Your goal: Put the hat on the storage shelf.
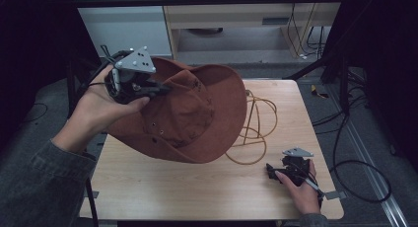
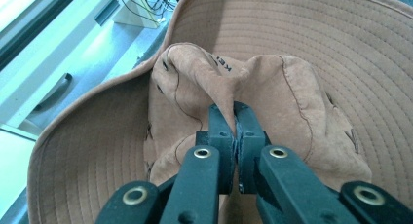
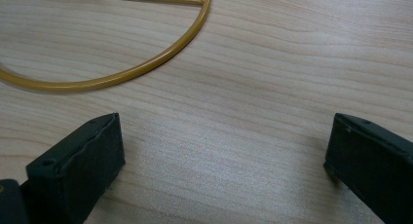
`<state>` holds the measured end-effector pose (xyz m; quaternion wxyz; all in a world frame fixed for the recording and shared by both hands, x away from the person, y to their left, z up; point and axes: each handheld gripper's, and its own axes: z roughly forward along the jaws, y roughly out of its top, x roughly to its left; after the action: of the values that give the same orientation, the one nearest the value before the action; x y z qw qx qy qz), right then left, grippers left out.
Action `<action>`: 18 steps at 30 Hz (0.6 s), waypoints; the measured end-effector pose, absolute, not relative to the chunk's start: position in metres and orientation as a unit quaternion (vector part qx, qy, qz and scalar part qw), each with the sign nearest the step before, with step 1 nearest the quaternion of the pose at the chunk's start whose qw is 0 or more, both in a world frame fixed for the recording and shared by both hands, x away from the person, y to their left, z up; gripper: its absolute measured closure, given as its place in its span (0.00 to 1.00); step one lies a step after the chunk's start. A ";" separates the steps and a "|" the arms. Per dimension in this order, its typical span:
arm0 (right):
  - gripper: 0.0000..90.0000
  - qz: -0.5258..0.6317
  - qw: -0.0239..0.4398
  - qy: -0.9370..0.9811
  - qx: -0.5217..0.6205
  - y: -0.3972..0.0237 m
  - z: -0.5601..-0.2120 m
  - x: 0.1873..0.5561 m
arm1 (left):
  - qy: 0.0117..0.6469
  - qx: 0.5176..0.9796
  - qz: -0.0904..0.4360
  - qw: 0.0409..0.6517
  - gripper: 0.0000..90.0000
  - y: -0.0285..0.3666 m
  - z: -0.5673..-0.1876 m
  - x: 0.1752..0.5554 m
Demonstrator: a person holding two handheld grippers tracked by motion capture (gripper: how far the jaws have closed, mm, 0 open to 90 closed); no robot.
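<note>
Rust-brown hat: held in the air, centre-left of the high view, above the wooden table.
Left gripper: jaws clamped on a pinched fold of the hat's crown (brim behind).
Right gripper: lower right, jaws spread wide over bare wood.
Yellow wire frame: lies on the table, right of the hat.

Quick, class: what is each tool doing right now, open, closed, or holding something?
Left tool: closed, pinching a fold of the brown hat crown.
Right tool: open, holding nothing, resting low over the table.
</note>
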<state>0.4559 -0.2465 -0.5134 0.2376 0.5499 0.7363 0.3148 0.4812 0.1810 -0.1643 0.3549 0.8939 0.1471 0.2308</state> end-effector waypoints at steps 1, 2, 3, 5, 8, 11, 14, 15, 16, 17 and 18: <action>0.01 0.315 0.238 0.736 0.550 -0.246 -0.513 0.456 | 0.146 0.894 0.232 0.354 0.98 0.180 -0.164 0.481; 0.01 0.315 0.238 0.736 0.550 -0.246 -0.513 0.456 | 0.145 0.894 0.232 0.354 0.98 0.178 -0.163 0.481; 0.01 0.315 0.237 0.736 0.550 -0.246 -0.513 0.456 | 0.143 0.894 0.232 0.355 0.98 0.176 -0.162 0.481; 0.01 0.315 0.237 0.736 0.550 -0.246 -0.513 0.456 | 0.138 0.896 0.232 0.354 0.98 0.170 -0.160 0.481; 0.01 0.315 0.237 0.736 0.550 -0.246 -0.513 0.456 | 0.127 0.896 0.232 0.355 0.98 0.159 -0.155 0.481; 0.01 0.315 0.236 0.736 0.551 -0.246 -0.513 0.456 | 0.122 0.896 0.231 0.358 0.98 0.151 -0.151 0.482; 0.01 0.315 0.236 0.736 0.551 -0.246 -0.513 0.456 | 0.116 0.897 0.231 0.358 0.98 0.141 -0.148 0.484; 0.01 0.316 0.237 0.735 0.551 -0.246 -0.513 0.456 | 0.114 0.898 0.231 0.358 0.98 0.137 -0.147 0.485; 0.01 0.316 0.237 0.735 0.550 -0.246 -0.513 0.456 | 0.112 0.898 0.230 0.359 0.98 0.134 -0.147 0.485; 0.01 0.316 0.238 0.736 0.550 -0.246 -0.514 0.456 | 0.111 0.898 0.230 0.358 0.98 0.130 -0.146 0.486; 0.01 0.316 0.237 0.735 0.550 -0.246 -0.514 0.456 | 0.107 0.898 0.230 0.358 0.98 0.122 -0.145 0.488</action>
<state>0.4559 -0.2463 -0.5135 0.2368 0.5504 0.7354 0.3164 0.4883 0.1223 -0.1445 0.3584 0.8984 0.1073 0.2300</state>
